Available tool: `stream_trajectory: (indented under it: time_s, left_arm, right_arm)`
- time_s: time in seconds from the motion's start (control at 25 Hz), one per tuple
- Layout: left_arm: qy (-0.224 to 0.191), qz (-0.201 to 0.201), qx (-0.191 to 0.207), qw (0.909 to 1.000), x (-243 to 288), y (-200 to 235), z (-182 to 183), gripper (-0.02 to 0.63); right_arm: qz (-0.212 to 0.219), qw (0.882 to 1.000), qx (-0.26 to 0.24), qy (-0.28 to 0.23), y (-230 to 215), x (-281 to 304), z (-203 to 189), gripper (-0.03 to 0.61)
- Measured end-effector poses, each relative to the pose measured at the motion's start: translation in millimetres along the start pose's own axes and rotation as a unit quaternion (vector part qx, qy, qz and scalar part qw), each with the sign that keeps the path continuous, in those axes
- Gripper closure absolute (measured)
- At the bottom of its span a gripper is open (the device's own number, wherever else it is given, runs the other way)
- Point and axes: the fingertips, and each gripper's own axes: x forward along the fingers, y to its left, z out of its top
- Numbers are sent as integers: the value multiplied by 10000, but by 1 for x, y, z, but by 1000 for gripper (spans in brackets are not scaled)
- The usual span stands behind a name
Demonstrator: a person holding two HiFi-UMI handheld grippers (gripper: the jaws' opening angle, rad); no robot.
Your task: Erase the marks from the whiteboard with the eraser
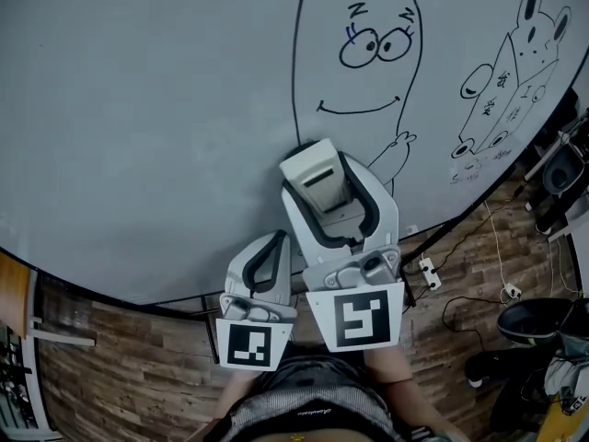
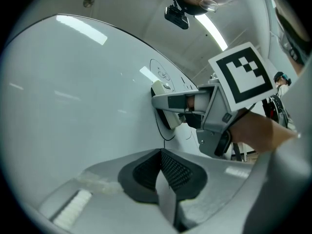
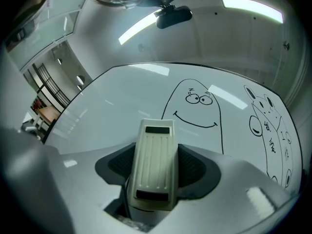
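Clamping eraser (image 3: 153, 165) in right gripper (image 1: 333, 205), pad apparently against whiteboard (image 1: 138, 109) at smiley's (image 1: 368, 53) lower outline. Holding left gripper (image 2: 160, 172) low, jaws together on nothing. Keep pad flat, press firm, sweep overlapping strokes up outline, then move to rabbit sketch (image 1: 511, 72).

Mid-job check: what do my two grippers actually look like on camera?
The left gripper and right gripper match. Each has a light grey moulded body, black textured pads lining the jaws, and a white cube with black square markers at the rear.
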Motion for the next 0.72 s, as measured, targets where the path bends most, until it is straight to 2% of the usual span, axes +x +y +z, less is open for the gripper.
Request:
stream_trajectory:
  time_s: [0.2, 0.44, 0.72]
  left_arm:
    - [-16, 10, 31, 10000, 12, -18, 3, 609]
    - [32, 3, 102, 9999, 26, -40, 2, 609]
    - [138, 147, 41, 9998, 38, -61, -2, 610]
  right_arm:
    - [-2, 10000, -18, 31, -24, -7, -6, 314]
    - [-165, 9995, 225, 110, -72, -20, -21, 314]
    - [-241, 9991, 298, 169, -114, -32, -35, 314]
